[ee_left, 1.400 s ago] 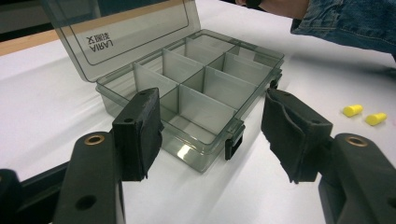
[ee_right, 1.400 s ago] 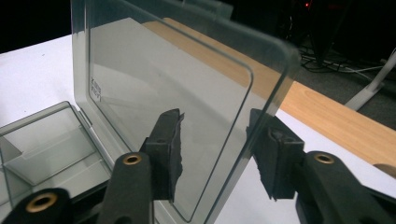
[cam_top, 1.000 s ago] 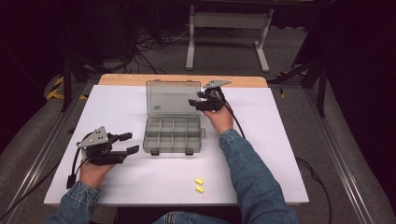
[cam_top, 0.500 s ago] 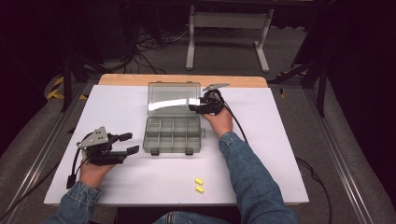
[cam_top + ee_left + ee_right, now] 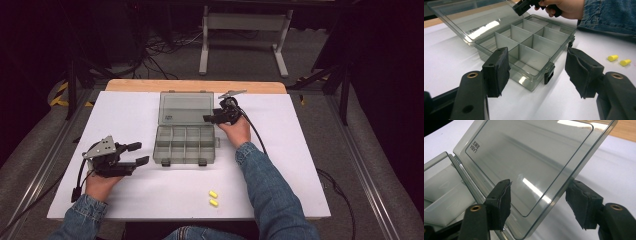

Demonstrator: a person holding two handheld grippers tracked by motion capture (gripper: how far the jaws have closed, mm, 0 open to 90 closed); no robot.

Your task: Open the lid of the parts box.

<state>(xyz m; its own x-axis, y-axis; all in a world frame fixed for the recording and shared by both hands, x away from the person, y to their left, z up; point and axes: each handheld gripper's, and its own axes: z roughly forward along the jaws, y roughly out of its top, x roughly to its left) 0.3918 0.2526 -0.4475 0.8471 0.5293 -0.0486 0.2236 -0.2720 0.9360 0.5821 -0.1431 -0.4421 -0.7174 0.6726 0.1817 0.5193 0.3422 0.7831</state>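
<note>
The white table (image 5: pixel 300 165) carries the open organizer box (image 5: pixel 185 145) at frame centre, its lid (image 5: pixel 529 165) cut off above. The right gripper (image 5: pixel 216 118) straddles the lid's edge, seemingly released; the left gripper (image 5: pixel 134 154), lower left, gapes empty.

Two yellow earplugs (image 5: pixel 213 198) on white table (image 5: pixel 130 110)

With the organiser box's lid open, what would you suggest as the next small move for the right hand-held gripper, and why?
Probably draw the right hand-held gripper back off the clear lid. Its jaws straddle the lid's edge without pressing, the lid already lies back, and two yellow earplugs wait on the table near the empty compartment box.
</note>
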